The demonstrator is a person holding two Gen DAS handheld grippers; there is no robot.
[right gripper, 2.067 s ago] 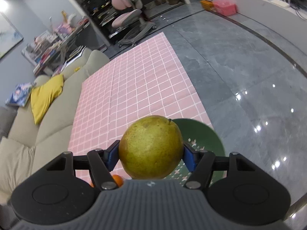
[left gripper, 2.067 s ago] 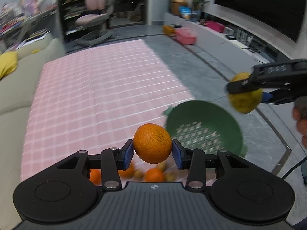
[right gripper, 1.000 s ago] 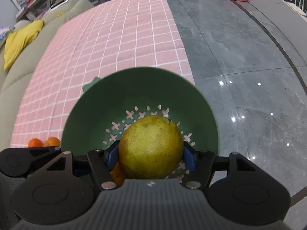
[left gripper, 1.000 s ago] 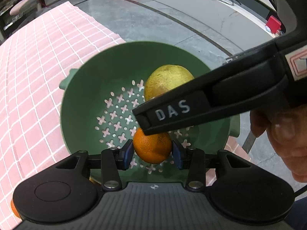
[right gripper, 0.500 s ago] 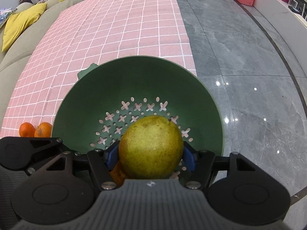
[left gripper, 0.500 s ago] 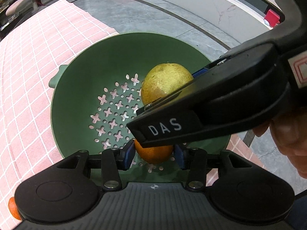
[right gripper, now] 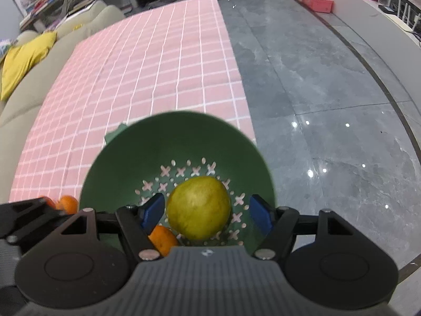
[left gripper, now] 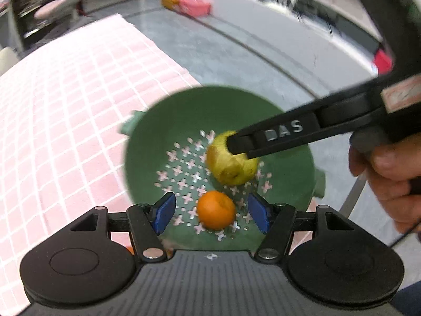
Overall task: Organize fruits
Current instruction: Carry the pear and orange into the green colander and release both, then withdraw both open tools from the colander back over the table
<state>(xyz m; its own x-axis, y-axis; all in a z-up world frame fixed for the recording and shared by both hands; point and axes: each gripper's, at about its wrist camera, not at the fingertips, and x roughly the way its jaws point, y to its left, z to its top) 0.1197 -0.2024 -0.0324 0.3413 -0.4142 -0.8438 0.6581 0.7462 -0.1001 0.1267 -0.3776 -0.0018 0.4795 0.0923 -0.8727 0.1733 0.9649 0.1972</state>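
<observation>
Left of the green colander more oranges wait on the pink cloth, while inside it the released left gripper straddles the orange and the equally spread right gripper flanks the pear, so both should lift straight up without nudging fruit

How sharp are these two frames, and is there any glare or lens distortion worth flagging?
Left wrist view: motion blur smears the green colander, pear and background shelving; the left gripper body stays crisp. Right wrist view: much sharper, the pear and orange are clear; small ceiling-light glints dot the glossy floor. Both views show fisheye bending of the checked cloth.
</observation>
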